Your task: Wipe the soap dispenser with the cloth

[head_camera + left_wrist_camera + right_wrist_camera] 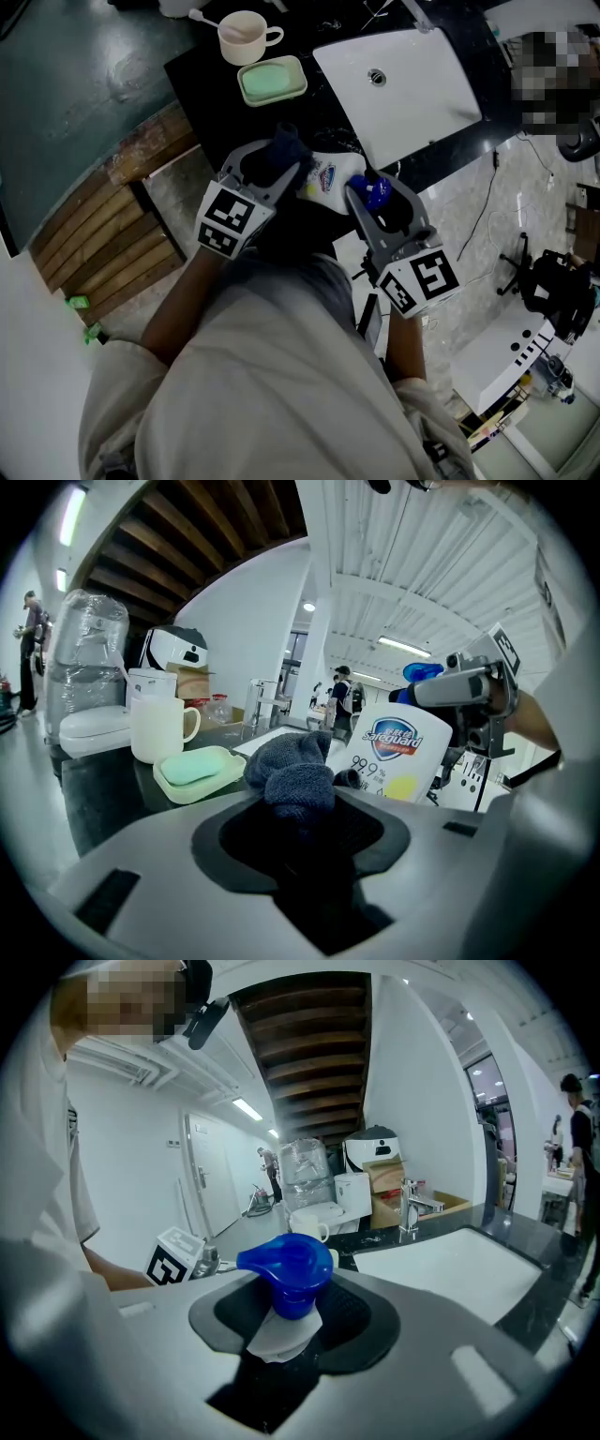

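The white soap dispenser (330,176) with a blue pump head (376,193) is held in the air before the black counter. My right gripper (377,202) is shut on its neck; the blue pump (290,1271) fills the right gripper view between the jaws. My left gripper (281,159) is shut on a dark blue cloth (284,142). In the left gripper view the bunched cloth (295,771) sticks out of the jaws and rests against the left side of the dispenser's labelled body (398,755).
On the counter (202,75) stand a white mug (244,36) and a green soap dish (272,81). A white sink (403,80) lies to the right, with a tap (410,1202). Wooden slats (103,234) run at the left. People stand far off.
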Motion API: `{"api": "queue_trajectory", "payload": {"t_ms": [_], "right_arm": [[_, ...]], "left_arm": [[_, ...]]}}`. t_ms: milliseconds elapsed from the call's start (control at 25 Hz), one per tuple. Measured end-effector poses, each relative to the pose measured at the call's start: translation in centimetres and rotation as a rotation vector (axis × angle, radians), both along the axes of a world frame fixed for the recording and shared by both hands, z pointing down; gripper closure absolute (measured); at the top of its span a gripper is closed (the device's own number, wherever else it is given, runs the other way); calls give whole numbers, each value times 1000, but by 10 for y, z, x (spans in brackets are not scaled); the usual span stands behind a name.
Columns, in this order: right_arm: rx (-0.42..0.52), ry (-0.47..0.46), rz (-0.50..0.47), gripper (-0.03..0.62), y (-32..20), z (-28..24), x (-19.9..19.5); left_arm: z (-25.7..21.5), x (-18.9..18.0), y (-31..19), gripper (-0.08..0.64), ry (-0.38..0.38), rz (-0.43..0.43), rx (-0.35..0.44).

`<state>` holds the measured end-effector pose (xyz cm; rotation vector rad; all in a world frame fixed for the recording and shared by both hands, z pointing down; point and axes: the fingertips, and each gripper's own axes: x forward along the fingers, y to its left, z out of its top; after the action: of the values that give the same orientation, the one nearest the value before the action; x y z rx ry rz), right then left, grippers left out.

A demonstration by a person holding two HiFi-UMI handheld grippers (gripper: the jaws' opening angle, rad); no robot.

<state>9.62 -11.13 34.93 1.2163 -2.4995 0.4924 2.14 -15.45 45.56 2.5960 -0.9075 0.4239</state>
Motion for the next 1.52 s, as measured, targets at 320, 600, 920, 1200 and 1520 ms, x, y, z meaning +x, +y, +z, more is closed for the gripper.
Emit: {"api": "queue_trajectory", "payload": {"t_ms": [320,600,920,1200,1520], "right_arm": [[0,-1,-3,453,-1,0,-2],[1,3,-3,453,-2,0,-4],[-5,-2,-1,453,-2,-1,-5],[-3,-7,1,453,-1,0,-6],[0,-11,1,453,-1,-1,-6]], "left_arm": [[7,-3,7,402,-37,35,-19],[11,-5,13,402,-46,51,-44],[11,-6,25,402,-49,68,-62],[9,-5,33,402,-46,71,-67],[-4,-1,35,402,-5,73,-99]]}}
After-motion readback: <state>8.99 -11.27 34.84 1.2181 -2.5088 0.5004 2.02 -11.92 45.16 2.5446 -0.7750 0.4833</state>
